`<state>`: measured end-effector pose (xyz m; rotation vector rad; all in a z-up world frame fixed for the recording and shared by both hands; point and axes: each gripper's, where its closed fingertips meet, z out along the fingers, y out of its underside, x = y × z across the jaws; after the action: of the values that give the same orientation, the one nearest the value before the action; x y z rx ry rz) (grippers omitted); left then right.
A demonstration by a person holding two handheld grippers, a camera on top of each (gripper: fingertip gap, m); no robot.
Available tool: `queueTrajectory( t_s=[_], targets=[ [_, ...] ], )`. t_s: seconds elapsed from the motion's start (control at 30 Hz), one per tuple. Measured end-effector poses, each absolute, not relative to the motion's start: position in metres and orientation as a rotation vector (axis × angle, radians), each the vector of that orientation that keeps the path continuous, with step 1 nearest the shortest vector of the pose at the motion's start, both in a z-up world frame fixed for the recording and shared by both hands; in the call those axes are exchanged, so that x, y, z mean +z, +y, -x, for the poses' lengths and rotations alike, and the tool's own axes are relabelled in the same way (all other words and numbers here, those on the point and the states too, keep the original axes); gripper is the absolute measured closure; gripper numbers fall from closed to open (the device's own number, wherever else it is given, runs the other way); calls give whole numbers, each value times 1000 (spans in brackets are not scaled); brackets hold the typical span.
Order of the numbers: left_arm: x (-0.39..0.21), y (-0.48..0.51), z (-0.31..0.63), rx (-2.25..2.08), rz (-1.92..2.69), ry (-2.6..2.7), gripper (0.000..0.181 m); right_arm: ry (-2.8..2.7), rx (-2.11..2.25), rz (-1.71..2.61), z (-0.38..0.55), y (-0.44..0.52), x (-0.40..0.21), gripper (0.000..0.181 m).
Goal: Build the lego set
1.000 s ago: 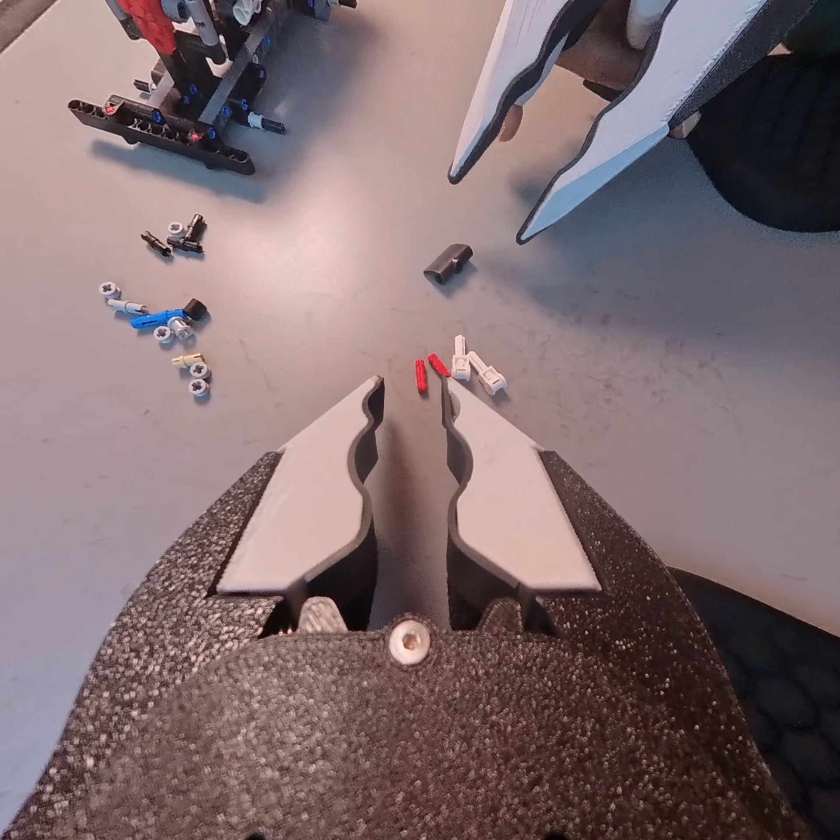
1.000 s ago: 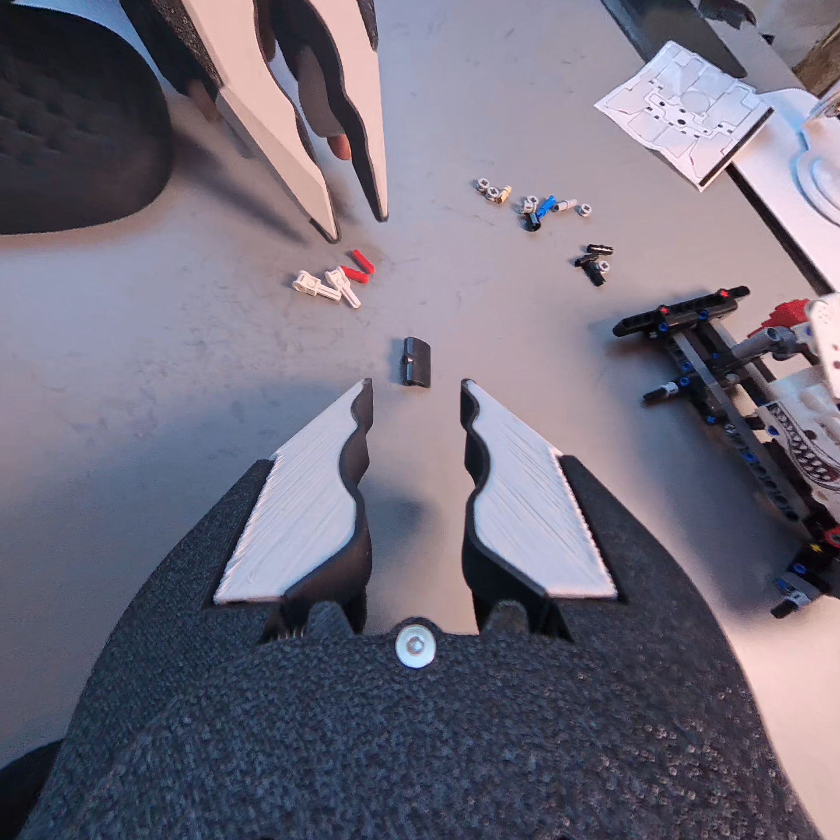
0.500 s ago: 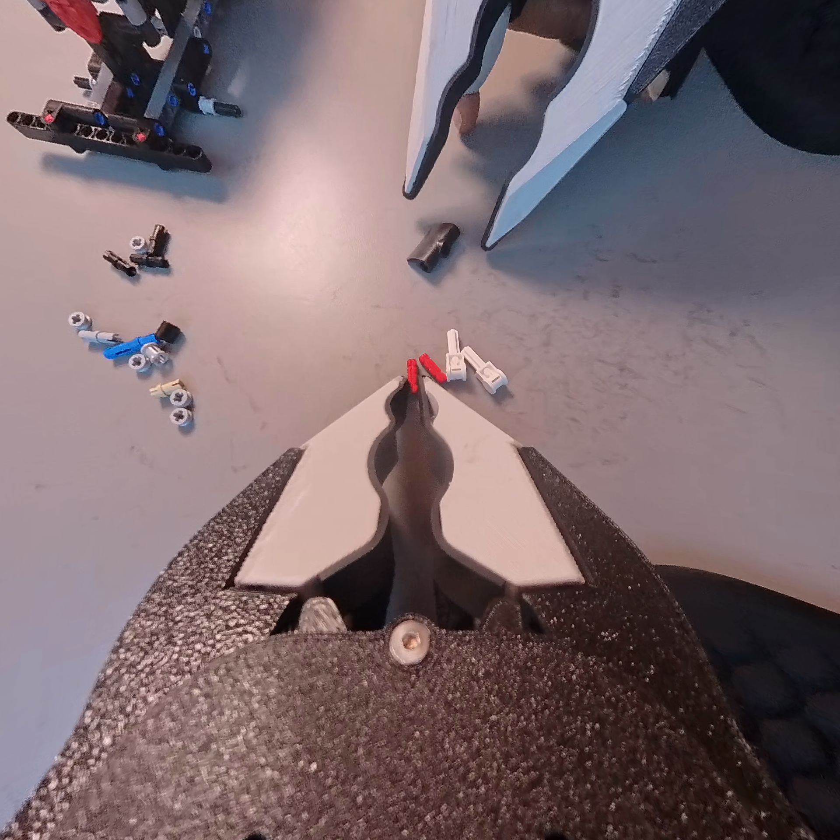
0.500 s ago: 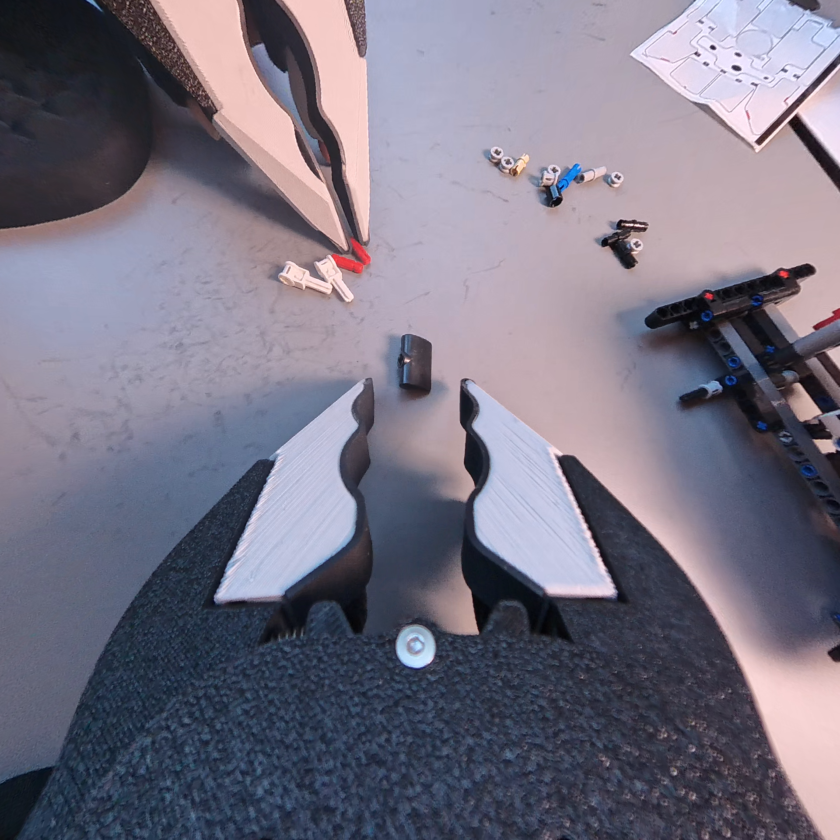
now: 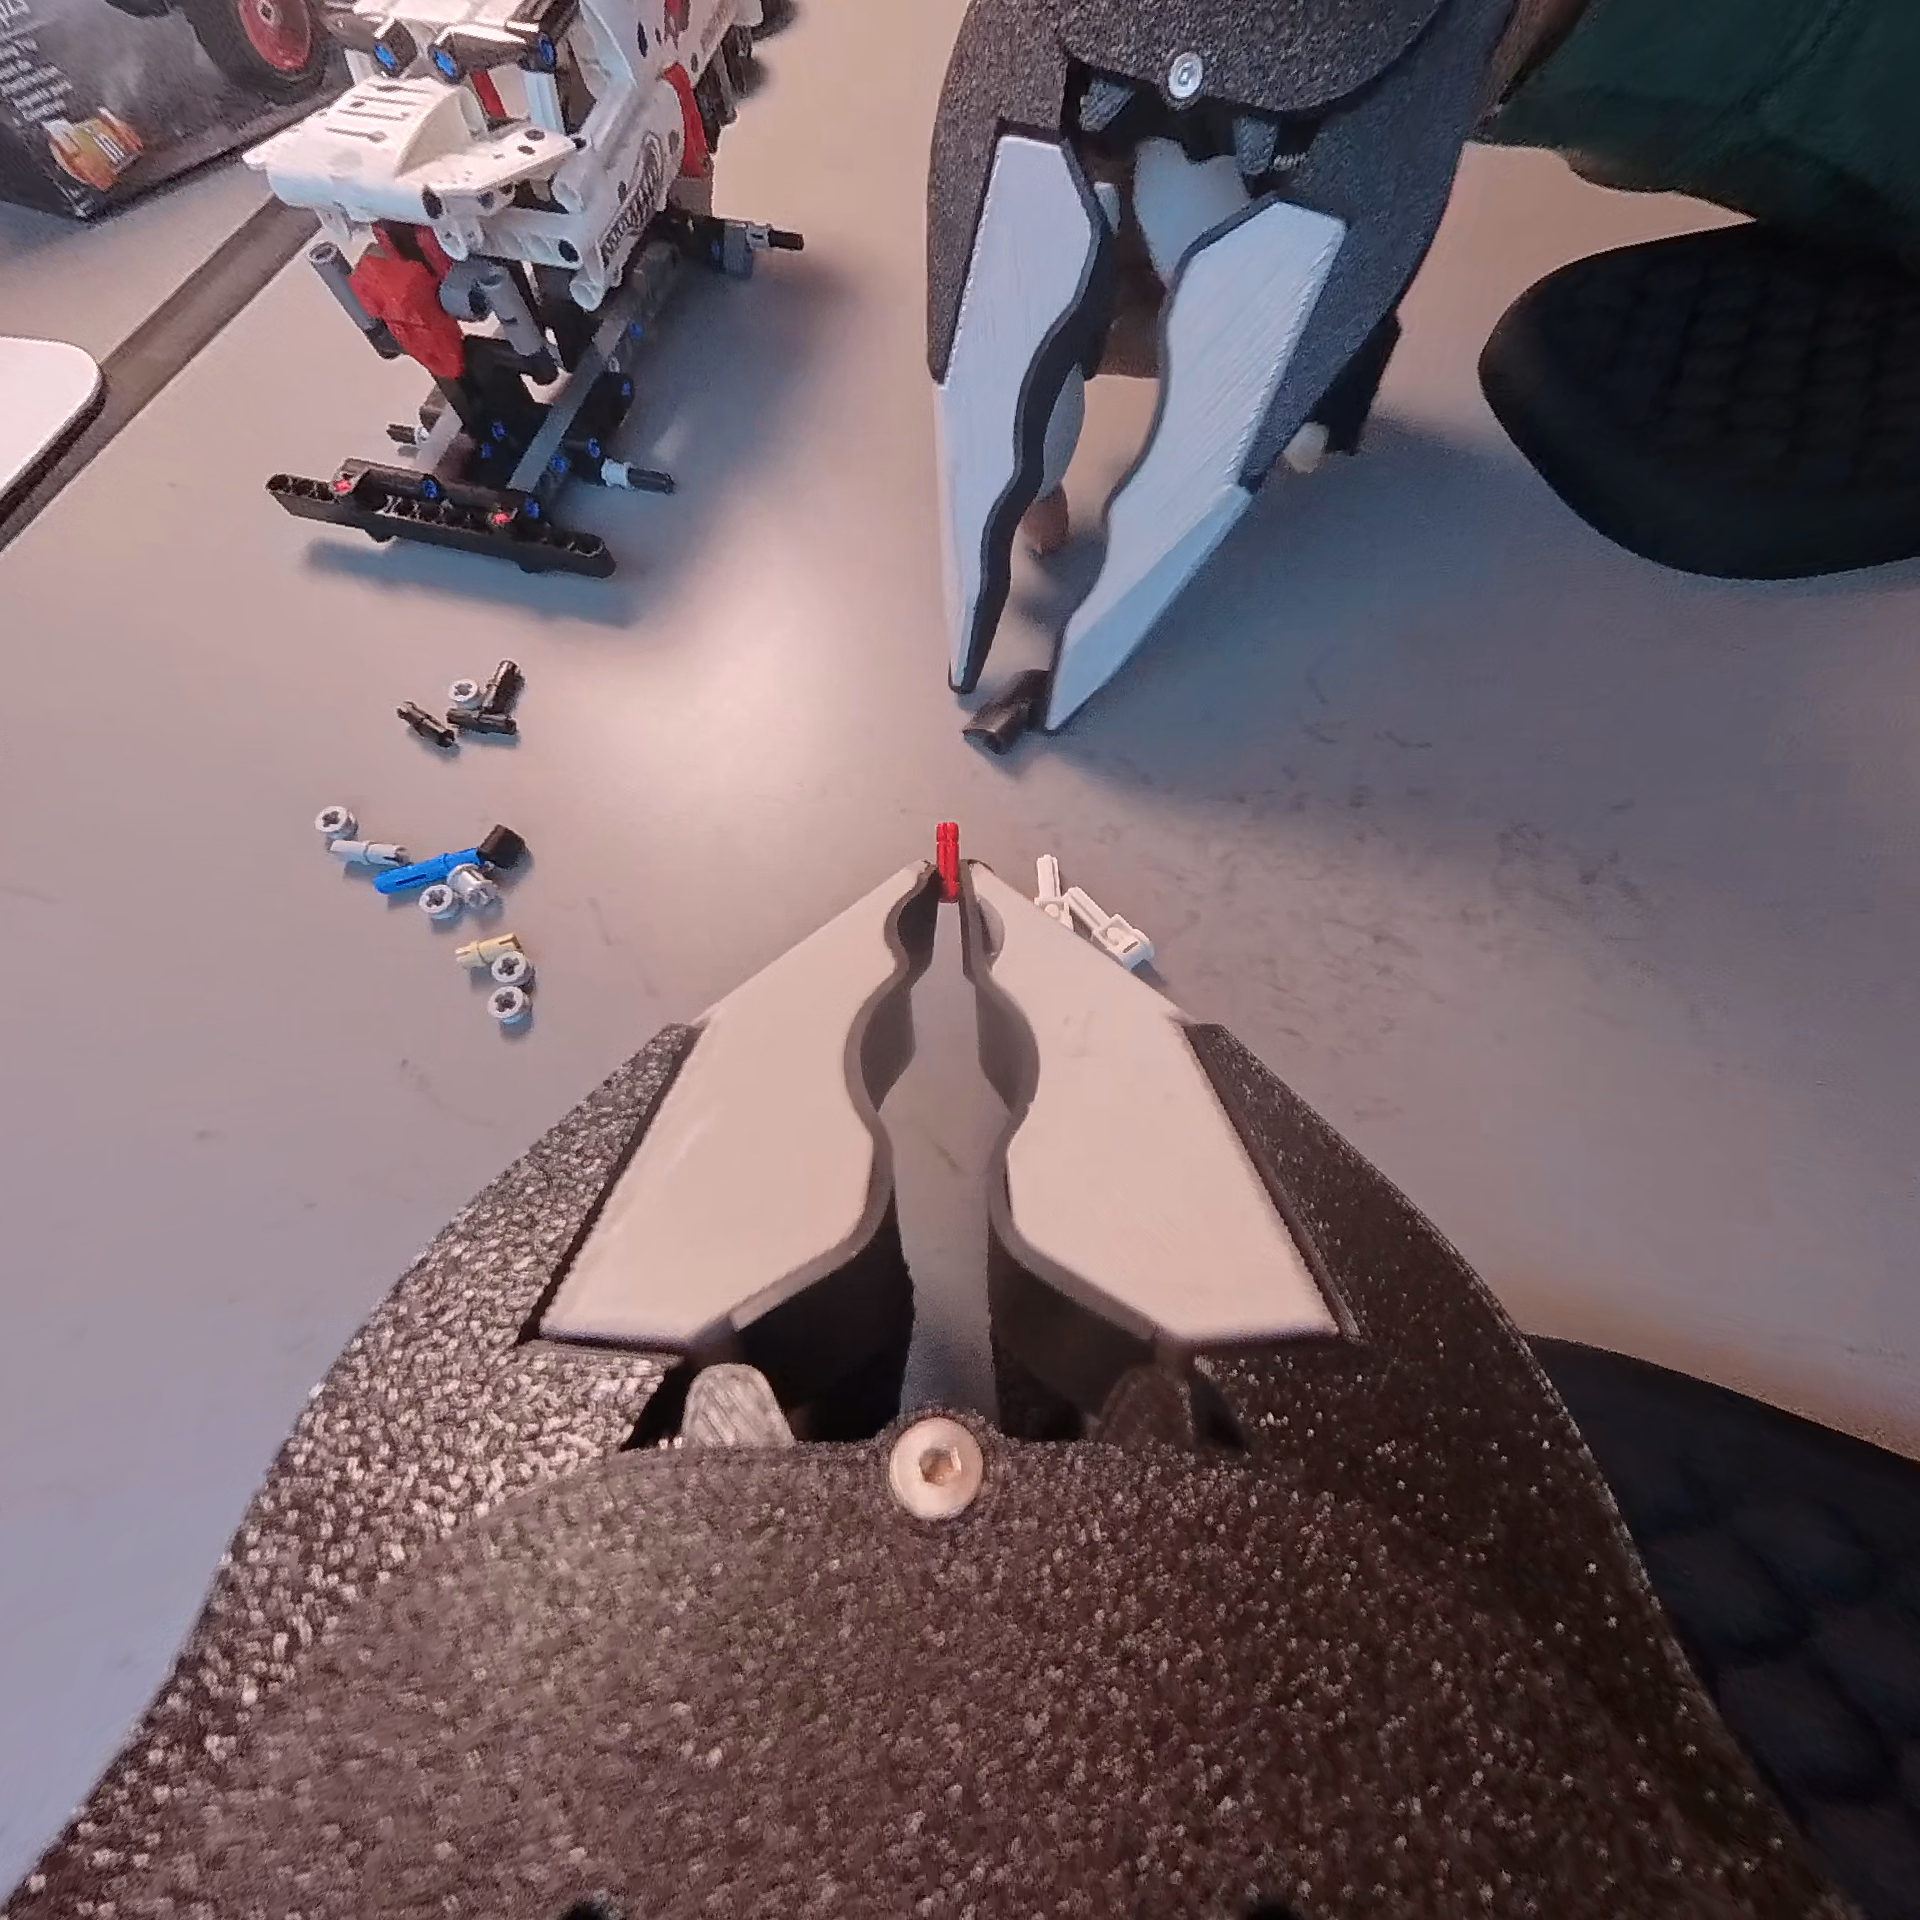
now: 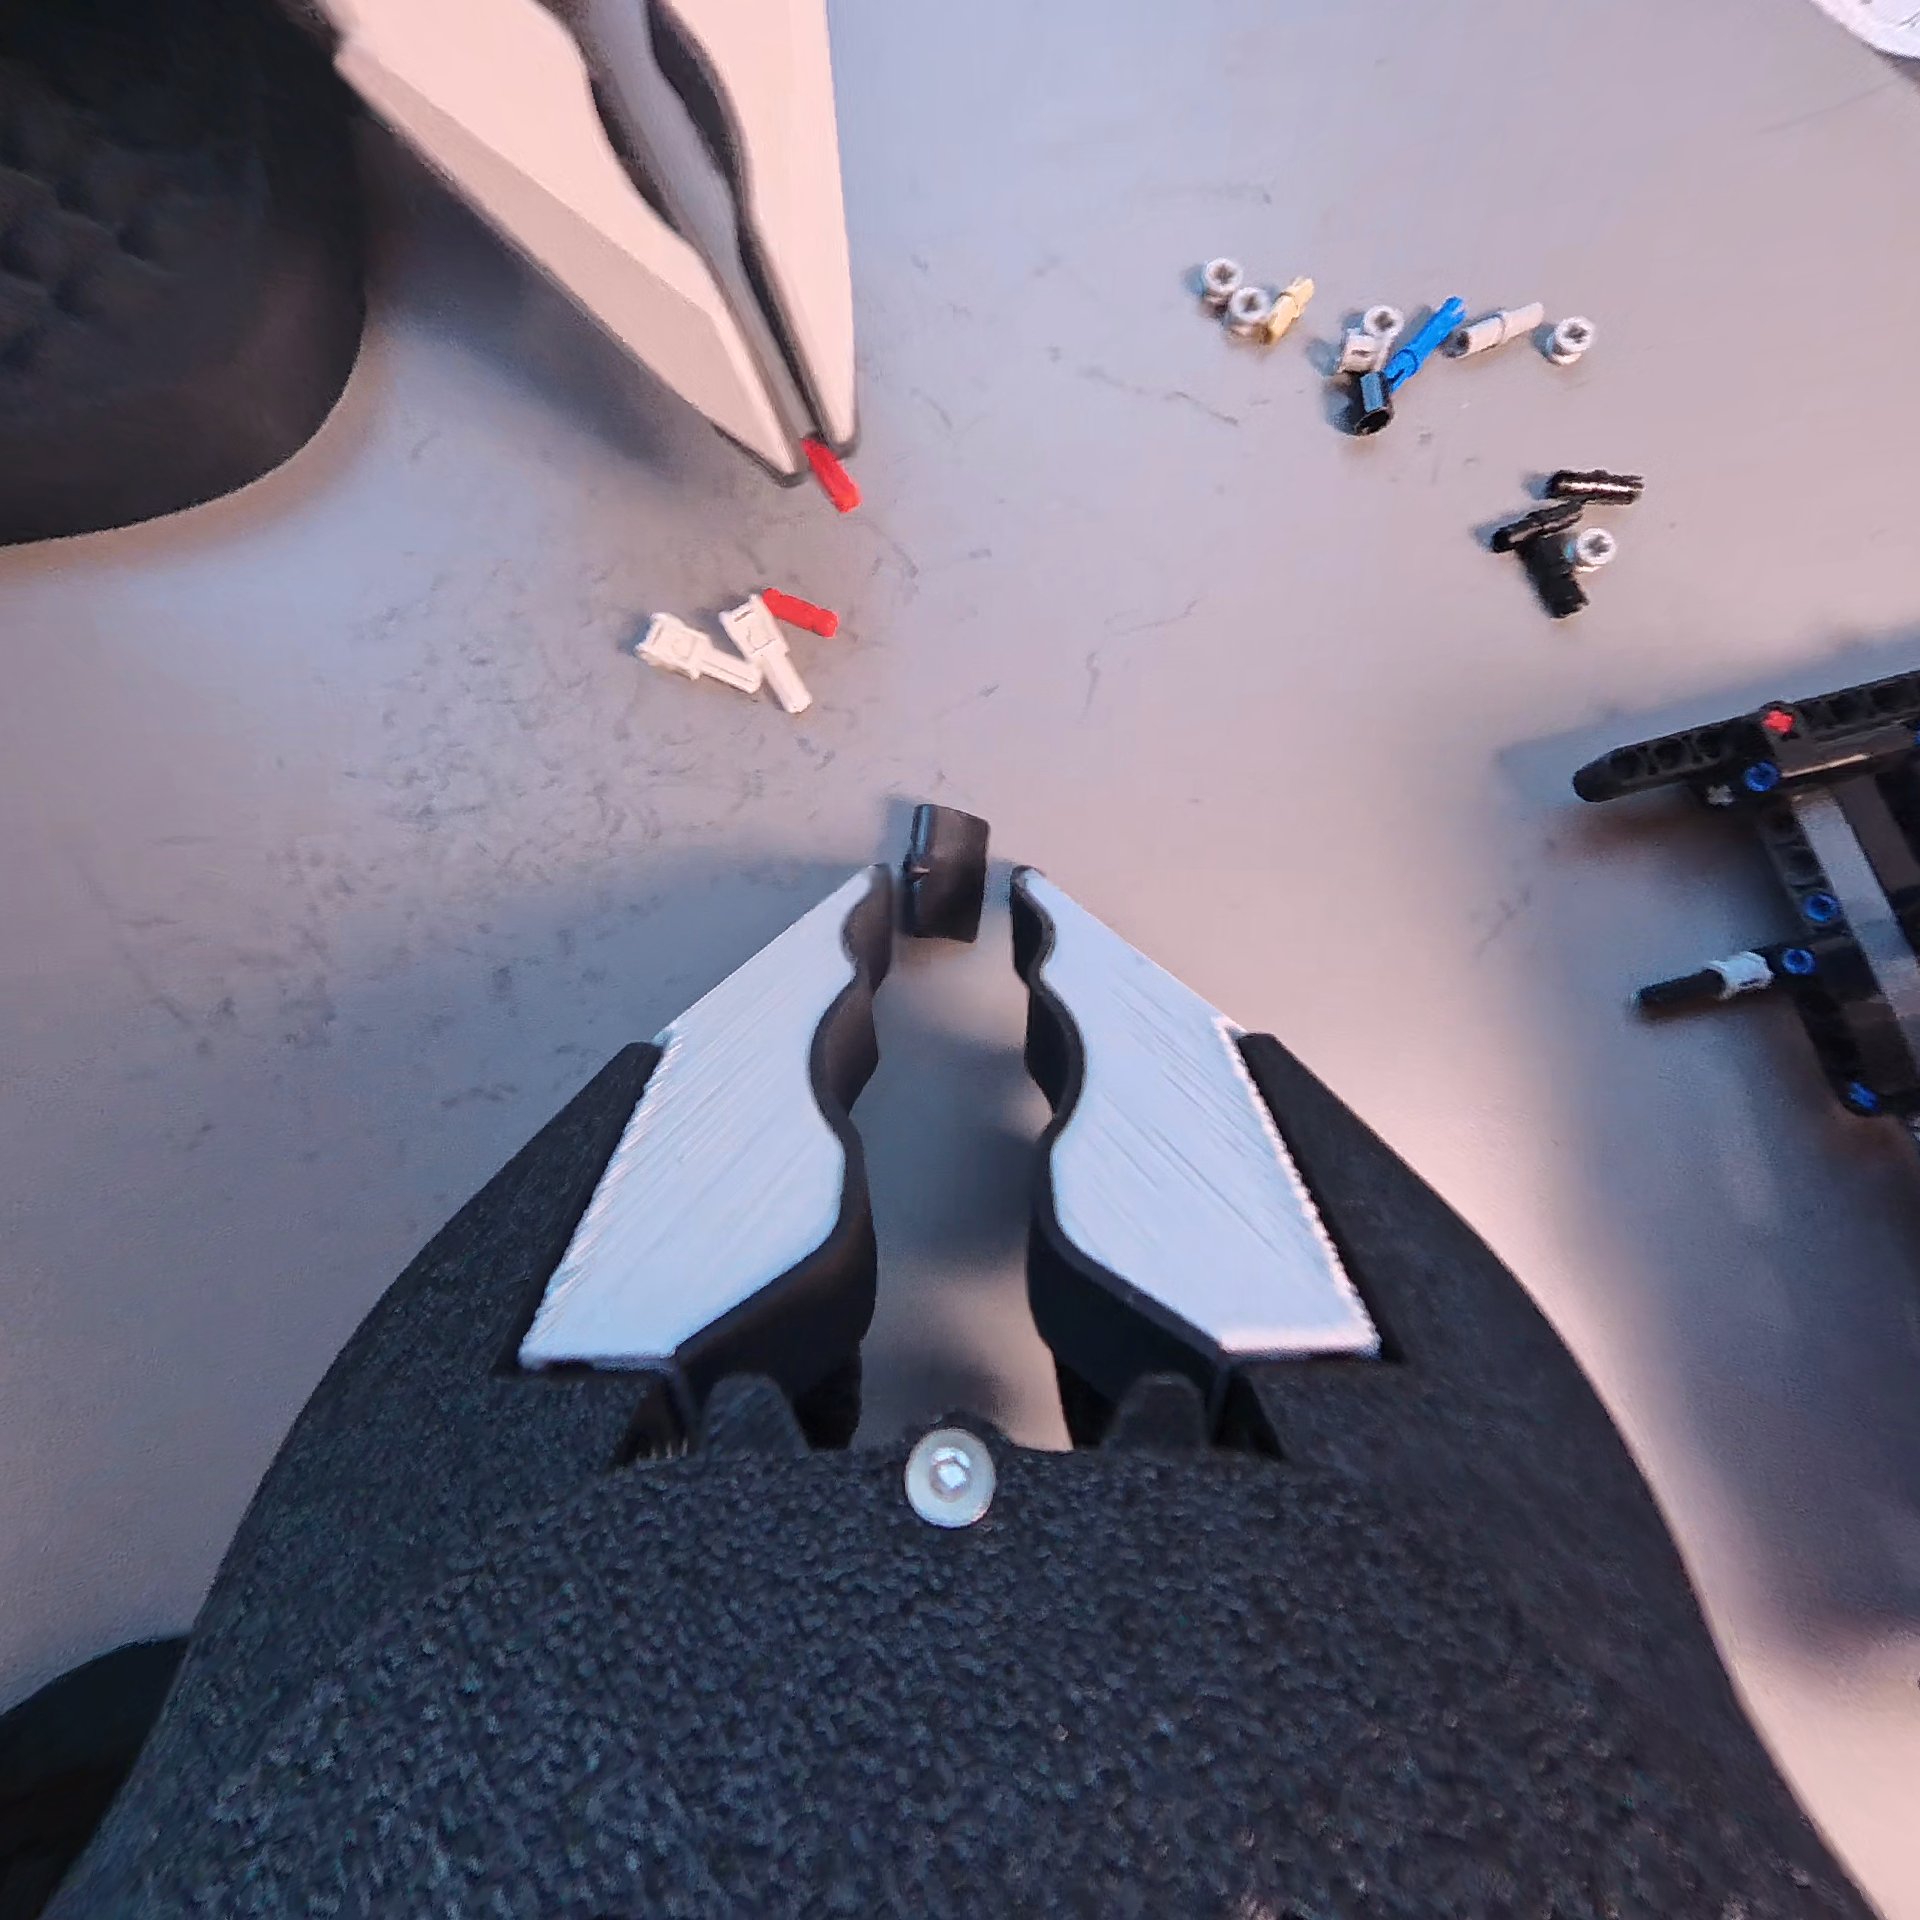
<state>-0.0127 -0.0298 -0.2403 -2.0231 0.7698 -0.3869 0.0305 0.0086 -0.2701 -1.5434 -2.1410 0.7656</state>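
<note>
Left gripper (image 5: 948, 891) pinches a tiny red pin (image 5: 945, 854) (light, stiff, slippery) just above the table (image 5: 1455, 935). Right gripper (image 6: 951, 883), jaws apart, straddles a small black connector (image 6: 943, 871); grip its flat sides.

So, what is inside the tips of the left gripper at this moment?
The left gripper pinches one red pin, lifted off the table. The pin's far end sticks out past the tips; the clamped end is covered by the fingers.
</note>
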Motion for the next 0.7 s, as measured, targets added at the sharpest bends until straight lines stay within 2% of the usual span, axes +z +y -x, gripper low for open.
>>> queueTrajectory(
  t_s=[0.23,0.47,0.7],
  targets=[
    [-231,-37,-10,-471,1957,804,180,-2099,761,1248,-17,-2,-263,174],
    [-217,-47,-25,-598,1901,807,180,-1985,997,1003,-36,-29,-215,175],
    [-217,-53,-34,-684,1898,830,180,-2019,1106,994,-48,-33,-214,175]
  ],
)
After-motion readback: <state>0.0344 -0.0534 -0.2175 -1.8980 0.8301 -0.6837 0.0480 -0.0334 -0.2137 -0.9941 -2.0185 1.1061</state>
